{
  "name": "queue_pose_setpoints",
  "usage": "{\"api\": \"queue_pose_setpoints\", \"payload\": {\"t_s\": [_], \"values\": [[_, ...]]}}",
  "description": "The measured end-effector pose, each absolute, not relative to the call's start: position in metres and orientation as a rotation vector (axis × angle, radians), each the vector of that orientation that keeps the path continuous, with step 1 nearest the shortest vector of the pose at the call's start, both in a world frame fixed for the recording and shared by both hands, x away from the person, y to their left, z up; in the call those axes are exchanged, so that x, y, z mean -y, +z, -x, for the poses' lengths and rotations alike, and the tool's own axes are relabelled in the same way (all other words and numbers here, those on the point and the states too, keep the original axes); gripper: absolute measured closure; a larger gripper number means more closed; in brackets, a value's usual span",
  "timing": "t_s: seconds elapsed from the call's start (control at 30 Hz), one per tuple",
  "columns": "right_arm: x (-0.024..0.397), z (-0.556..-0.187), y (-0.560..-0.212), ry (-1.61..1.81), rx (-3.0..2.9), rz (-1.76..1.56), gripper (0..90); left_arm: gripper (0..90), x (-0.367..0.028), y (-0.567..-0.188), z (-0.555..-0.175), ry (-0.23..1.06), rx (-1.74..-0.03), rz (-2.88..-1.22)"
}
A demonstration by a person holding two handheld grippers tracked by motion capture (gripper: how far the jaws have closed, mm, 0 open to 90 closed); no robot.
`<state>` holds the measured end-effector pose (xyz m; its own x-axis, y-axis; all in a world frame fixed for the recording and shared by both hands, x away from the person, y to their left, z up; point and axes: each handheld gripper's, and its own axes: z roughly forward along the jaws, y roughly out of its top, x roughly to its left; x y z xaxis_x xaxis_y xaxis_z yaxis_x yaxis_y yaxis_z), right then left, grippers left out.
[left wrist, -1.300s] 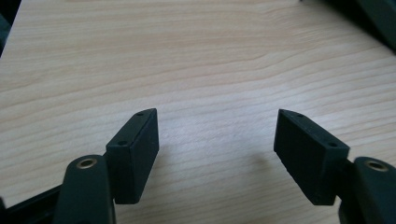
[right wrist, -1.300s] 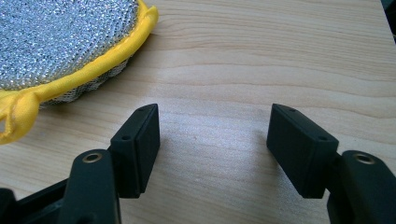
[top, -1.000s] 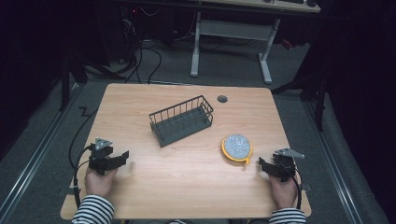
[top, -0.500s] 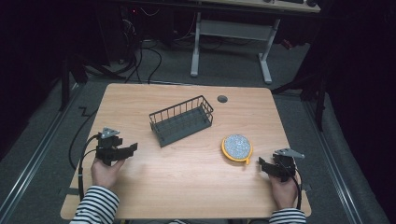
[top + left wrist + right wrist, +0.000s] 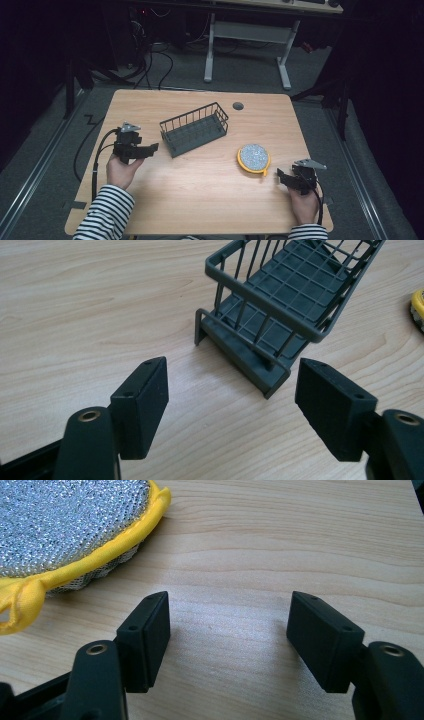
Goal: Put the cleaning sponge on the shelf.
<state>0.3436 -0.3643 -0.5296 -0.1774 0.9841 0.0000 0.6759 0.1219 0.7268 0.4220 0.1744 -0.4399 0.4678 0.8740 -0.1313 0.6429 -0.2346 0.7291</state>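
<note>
The wire basket (image 5: 195,128) stands upright on the wooden table (image 5: 200,200) near its centre, long axis running from 8 o'clock to 2 o'clock in the high view. No object lies inside it; the grid floor is bare. The left gripper view confirms this at close range: the basket (image 5: 280,315) shows an open slatted floor and rail walls with nothing on them.

The round scouring pad (image 5: 254,159), silver mesh with a yellow rim, lies flat on the table at 4 o'clock from the basket, apart from it.

The left gripper (image 5: 145,148) sits at 8 o'clock from the basket, near its short end and not touching it. Its jaws have just been opening; they stand apart with only table surface between them, and the basket's near corner lies just beyond the pads (image 5: 145,400).

The right gripper (image 5: 282,177) rests at 4 o'clock from the pad. Its jaws stand wide apart and empty.

The right gripper view shows the pad (image 5: 65,525) at 10 o'clock from the jaws, with its yellow fabric loop, a detail too small to read from above. The high view alone gives the layout of all items, plus a round cable port (image 5: 238,106) at the table's far edge.
</note>
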Motion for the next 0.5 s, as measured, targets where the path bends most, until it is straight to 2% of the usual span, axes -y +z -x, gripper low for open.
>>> {"api": "queue_pose_setpoints", "payload": {"t_s": [0.5], "values": [[0.364, -0.344, -0.53, 0.828, -1.915, -1.6, 33.8, 27.1, -0.147, -0.419, -0.454, 0.404, -1.228, -2.049]]}}
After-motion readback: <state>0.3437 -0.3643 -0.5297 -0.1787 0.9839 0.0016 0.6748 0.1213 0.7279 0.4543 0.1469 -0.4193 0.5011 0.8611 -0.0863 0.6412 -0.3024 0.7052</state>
